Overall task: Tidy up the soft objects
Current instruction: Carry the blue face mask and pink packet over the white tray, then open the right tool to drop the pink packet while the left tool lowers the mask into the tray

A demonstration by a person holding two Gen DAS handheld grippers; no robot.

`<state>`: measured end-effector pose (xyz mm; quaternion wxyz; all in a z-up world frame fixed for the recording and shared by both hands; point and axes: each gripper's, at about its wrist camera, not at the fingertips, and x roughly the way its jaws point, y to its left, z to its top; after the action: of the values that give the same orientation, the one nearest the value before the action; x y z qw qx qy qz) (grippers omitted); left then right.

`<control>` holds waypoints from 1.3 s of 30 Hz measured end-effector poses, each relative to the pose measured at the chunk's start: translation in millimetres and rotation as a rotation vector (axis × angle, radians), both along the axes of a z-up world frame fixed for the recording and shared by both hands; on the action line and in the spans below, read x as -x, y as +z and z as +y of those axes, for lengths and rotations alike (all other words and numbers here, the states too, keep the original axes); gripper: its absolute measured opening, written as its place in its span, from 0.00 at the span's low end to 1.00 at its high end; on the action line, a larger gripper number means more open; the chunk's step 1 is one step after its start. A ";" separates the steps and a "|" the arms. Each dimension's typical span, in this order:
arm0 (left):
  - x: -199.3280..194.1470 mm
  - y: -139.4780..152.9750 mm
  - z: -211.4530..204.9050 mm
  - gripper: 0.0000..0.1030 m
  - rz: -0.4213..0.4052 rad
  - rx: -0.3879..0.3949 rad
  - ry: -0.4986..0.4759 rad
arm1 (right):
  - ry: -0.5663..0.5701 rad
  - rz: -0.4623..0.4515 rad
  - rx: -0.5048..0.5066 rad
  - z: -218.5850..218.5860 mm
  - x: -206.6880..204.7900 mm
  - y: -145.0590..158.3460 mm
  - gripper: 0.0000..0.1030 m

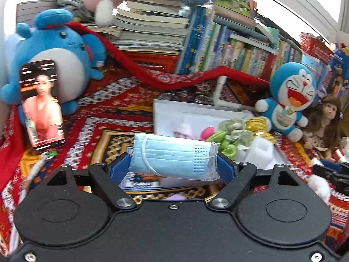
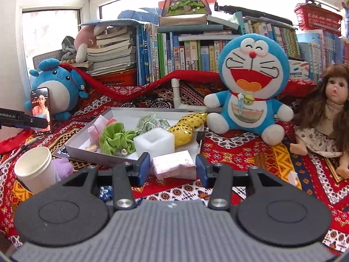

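Left gripper [image 1: 173, 166] clamps a sleeve of blue face masks [image 1: 173, 157] aloft before the white box [image 2: 122, 112], evidently for deposit among its scrunchies, while right gripper [image 2: 173, 169] stands wide astride a tissue pack [image 2: 174, 163] outside the box.

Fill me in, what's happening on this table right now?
Soft things are being sorted into the white tray. The left gripper holds a pack of blue masks between its jaws, raised in front of the tray. The right gripper is open, its jaws either side of a tissue pack lying on the cloth at the tray's near edge. A green scrunchie, foam block and gold sequin pouch already sit in the tray.
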<state>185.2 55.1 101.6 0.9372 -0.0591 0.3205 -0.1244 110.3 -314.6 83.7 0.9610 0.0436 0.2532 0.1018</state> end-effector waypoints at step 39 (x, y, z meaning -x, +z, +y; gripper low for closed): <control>-147.6 -43.9 -69.9 0.80 0.446 -0.019 -0.045 | 0.032 0.232 -0.080 33.6 -128.0 -22.8 0.49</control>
<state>332.8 -14.8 57.6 0.8406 -0.0689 0.5222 -0.1262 238.3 -281.1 60.9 0.9211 0.0894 0.3590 0.1215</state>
